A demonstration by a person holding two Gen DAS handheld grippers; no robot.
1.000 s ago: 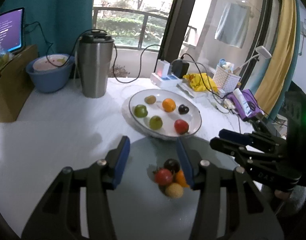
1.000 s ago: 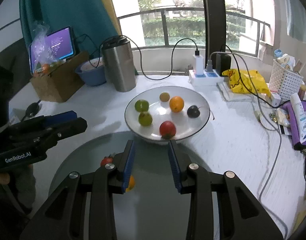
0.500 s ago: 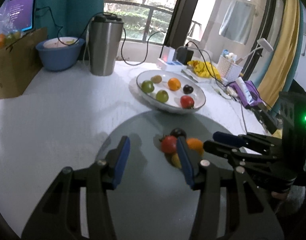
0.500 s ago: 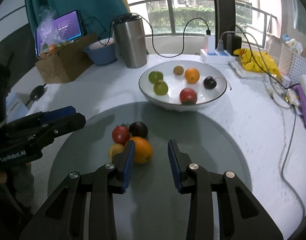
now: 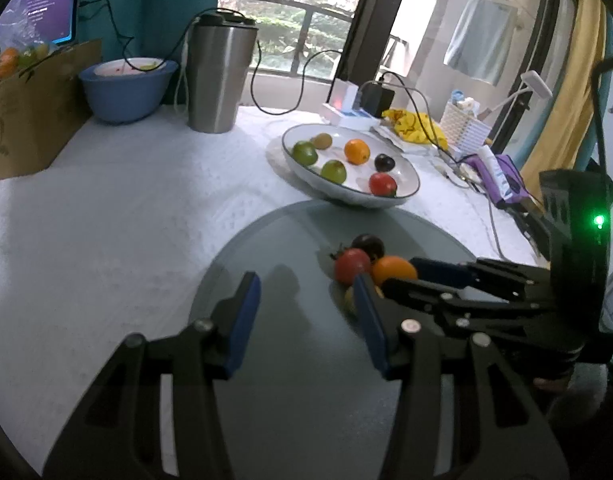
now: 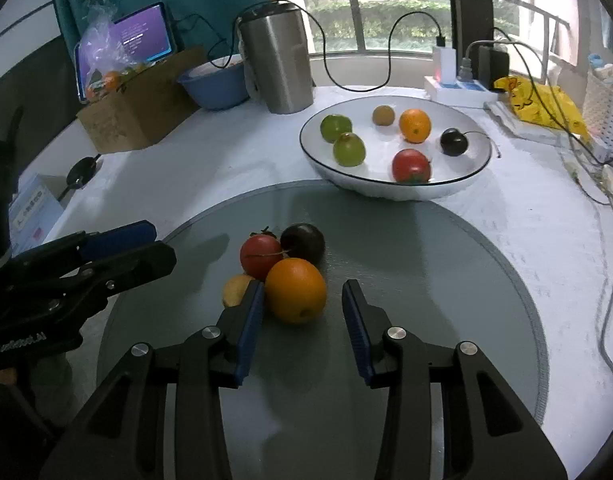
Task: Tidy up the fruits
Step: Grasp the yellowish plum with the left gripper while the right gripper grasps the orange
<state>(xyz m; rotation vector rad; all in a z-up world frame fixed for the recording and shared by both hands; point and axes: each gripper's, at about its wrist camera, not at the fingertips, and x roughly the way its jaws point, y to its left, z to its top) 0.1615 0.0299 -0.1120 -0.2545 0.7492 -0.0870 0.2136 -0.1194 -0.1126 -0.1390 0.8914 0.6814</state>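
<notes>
On the grey round mat (image 6: 386, 240) four loose fruits sit bunched and touching: an orange (image 6: 295, 290), a red tomato (image 6: 261, 254), a dark plum (image 6: 303, 242) and a small yellow fruit (image 6: 235, 289). Behind them the white bowl (image 6: 390, 190) already carries six fruits. The right tongs (image 6: 302, 318) have just been widening and now stand partly open and empty, the orange just ahead of the gap, no pad pressing on it. The left tongs (image 5: 306, 316) are also partly open, holding nothing over bare mat. The main risk is the crowding (the left pad of the right tongs is close to the yellow fruit): closing in could nudge the neighbours and send them rolling across the desk (image 6: 226, 160). If the gap proves too narrow, the pads could push the orange away.
</notes>
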